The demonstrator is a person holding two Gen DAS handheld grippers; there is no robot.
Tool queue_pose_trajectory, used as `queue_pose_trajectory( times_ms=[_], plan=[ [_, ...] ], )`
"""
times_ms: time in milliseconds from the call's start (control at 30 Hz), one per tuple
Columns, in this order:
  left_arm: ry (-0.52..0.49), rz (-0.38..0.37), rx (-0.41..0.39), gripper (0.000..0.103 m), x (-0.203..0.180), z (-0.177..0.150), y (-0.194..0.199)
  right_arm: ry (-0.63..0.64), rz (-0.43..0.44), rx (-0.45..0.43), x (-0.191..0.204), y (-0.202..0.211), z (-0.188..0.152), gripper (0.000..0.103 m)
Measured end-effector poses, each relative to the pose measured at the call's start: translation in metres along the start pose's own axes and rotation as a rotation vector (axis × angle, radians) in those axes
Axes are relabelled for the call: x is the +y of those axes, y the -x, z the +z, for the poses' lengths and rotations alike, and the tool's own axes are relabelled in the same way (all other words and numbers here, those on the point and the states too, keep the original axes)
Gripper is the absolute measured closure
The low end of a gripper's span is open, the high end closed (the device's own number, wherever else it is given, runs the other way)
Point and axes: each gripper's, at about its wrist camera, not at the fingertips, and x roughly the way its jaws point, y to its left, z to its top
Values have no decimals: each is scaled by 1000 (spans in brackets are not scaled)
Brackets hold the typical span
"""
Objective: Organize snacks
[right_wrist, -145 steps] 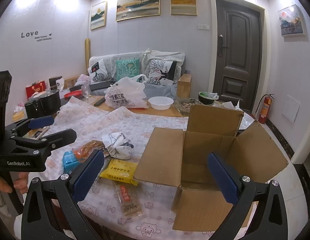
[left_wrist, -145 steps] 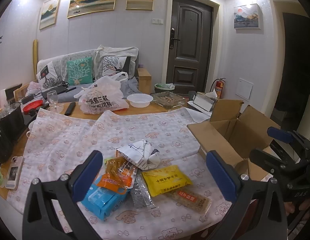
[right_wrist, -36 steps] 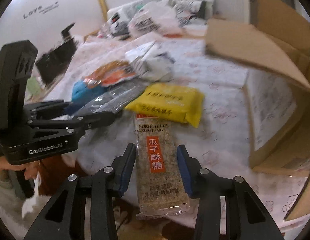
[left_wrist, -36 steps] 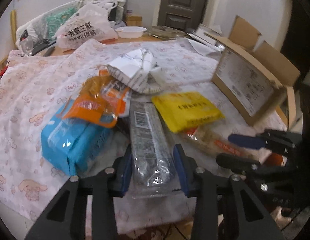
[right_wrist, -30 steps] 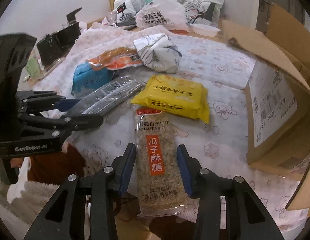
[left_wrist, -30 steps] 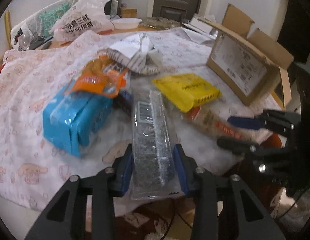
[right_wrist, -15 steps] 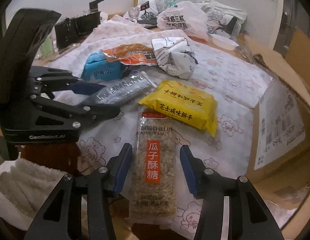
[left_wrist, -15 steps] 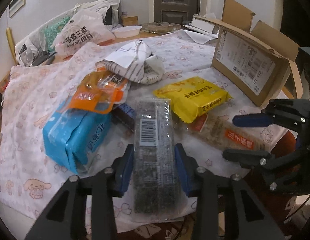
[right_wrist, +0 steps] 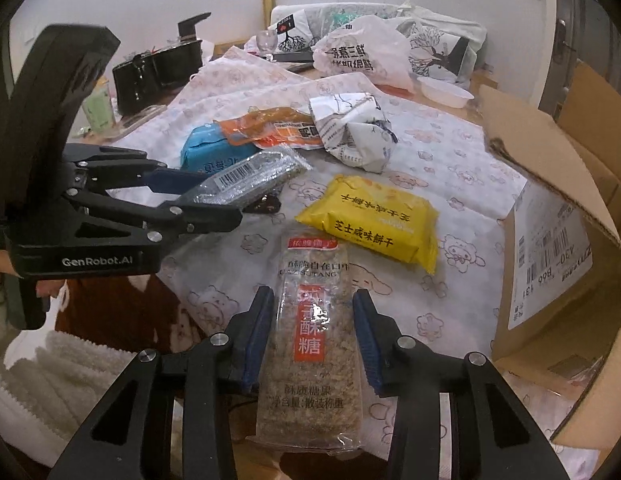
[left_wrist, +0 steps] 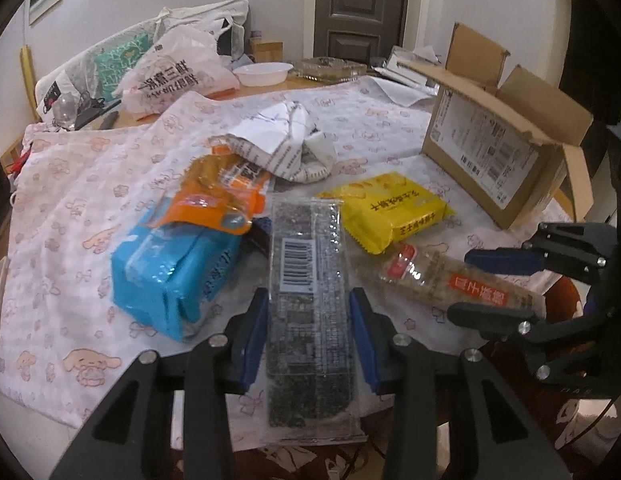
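My left gripper is shut on a long clear pack of dark sesame bars with a barcode, held above the table's front edge; the pack also shows in the right wrist view. My right gripper is shut on a long seed-brittle bar with an orange label, seen too in the left wrist view. On the cloth lie a yellow biscuit pack, a blue pack, an orange pouch and a crumpled white bag.
An open cardboard box stands on the table's right side, flaps up, also in the right wrist view. A white plastic bag, a white bowl and a sofa with cushions are at the back. A black appliance stands far left.
Over the last second both grippers, each holding its bar, have lifted and drawn back a little from the pile. Nearly five seconds ago both were open and empty.
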Motion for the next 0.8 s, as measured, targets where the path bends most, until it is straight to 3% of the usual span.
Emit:
queue_pose_trajectory(
  times_ms=[167, 467, 567, 800],
  plan=[
    [17, 1, -9, 66, 6, -5, 7, 39, -40, 33, 14, -9, 2, 67],
    [35, -24, -10, 66, 12, -11, 7, 43, 16, 7, 11, -26, 5, 61],
    [38, -28, -13, 66, 14, -10, 6, 36, 12, 15, 10, -27, 7, 67],
    [44, -32, -25, 66, 15, -10, 14, 8, 41, -4, 16, -15, 9, 68]
  ],
)
